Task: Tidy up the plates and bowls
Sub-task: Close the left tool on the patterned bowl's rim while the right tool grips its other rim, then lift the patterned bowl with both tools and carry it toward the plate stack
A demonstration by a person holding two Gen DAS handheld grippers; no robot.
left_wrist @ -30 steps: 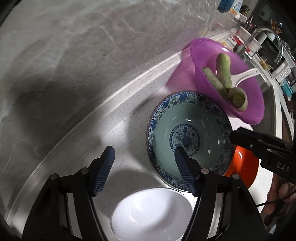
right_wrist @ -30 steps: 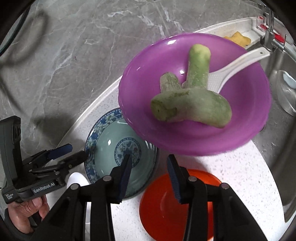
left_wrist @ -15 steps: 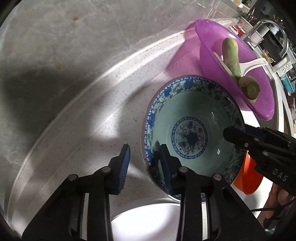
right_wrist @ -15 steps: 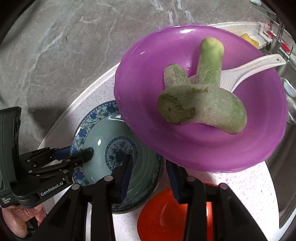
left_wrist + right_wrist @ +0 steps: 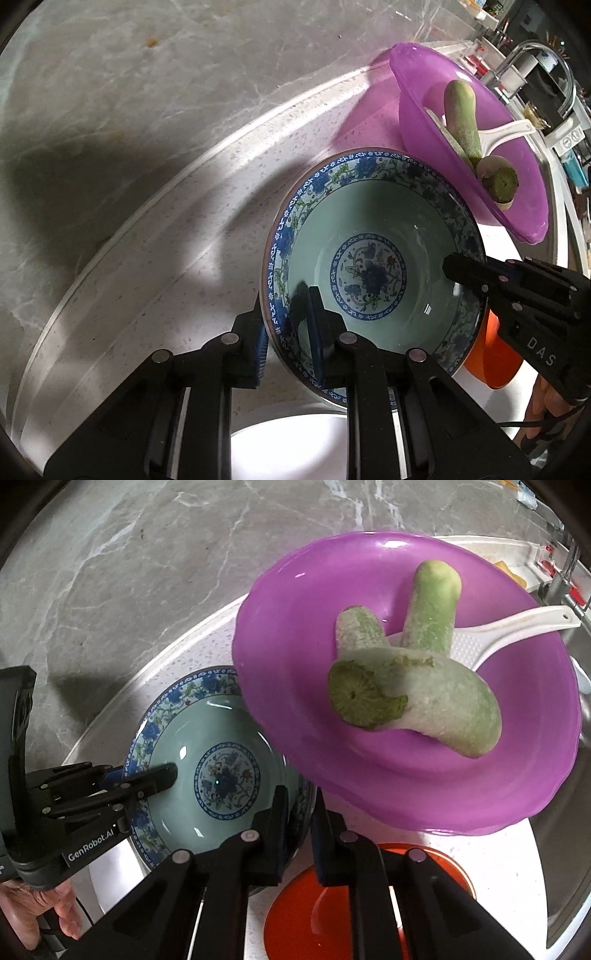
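Grey marbled wall (image 5: 155,110) rose behind a pale speckled counter (image 5: 177,258) where I was working. Farthest to my left, below and between the arms of my left gripper (image 5: 286,334), sat a white bowl (image 5: 288,446), only its far part in view. That gripper had its jaws drawn narrow around the near rim of the blue-patterned bowl (image 5: 369,273), one pad outside the wall and the other inside, clamped on it. The bowl's pale green inside with its blue flower medallion lay just ahead of the left fingers and, in the right wrist view (image 5: 218,775), ahead and left of my right gripper (image 5: 297,823). The right one straddled the opposite rim, one finger inside the bowl and one outside, jaws narrow; whether its pads actually pressed the wall I could not tell. Just under and to the right of the right fingers an orange dish (image 5: 332,908) rested on the counter, partly tucked beneath the patterned bowl's edge in the left view. Ahead and right of both tools stood a purple basin (image 5: 295,701) holding green gourds (image 5: 424,701) and a white ladle (image 5: 517,627), its rim overlapping the patterned bowl. Beyond it, at the far right, was a sink (image 5: 569,849).
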